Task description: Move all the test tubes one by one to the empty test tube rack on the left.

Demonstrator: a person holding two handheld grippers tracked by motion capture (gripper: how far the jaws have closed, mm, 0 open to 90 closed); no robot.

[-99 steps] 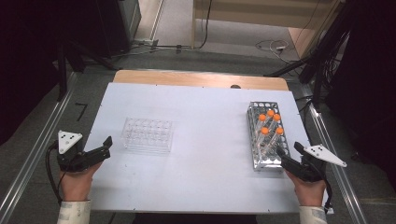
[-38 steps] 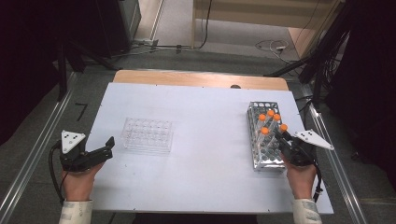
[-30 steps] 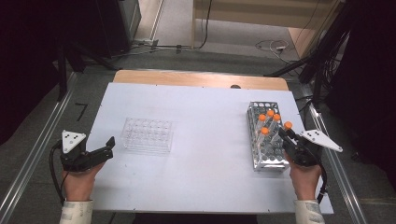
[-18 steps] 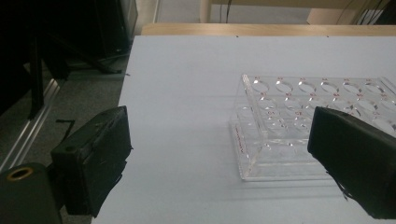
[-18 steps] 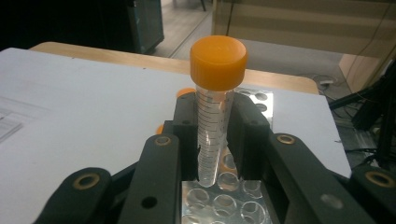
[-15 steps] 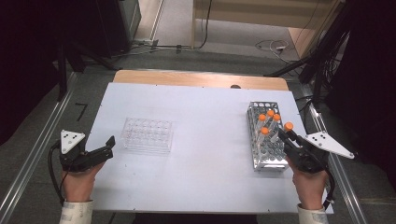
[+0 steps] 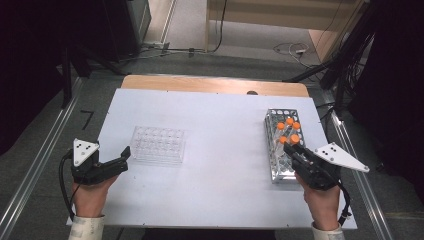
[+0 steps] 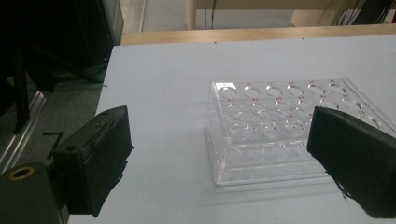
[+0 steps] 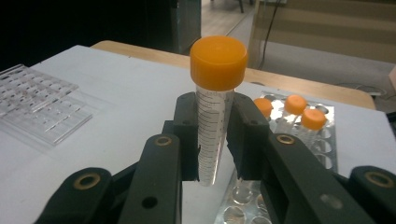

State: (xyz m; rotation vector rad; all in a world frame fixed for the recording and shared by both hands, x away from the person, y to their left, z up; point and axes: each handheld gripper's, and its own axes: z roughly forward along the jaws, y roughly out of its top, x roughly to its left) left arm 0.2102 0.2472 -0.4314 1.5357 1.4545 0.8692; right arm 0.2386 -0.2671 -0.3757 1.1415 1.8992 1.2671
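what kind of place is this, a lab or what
Probably a lab-style test bench: a metal tube rack, an orange-capped graduated tube and a clear plastic well rack on a white table.

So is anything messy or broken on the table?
Nothing stands out. The clear plastic rack sits flat, and the metal rack is tidy with its orange-capped tubes upright. The right tool holds one capped tube upright just above that rack. No spills show.
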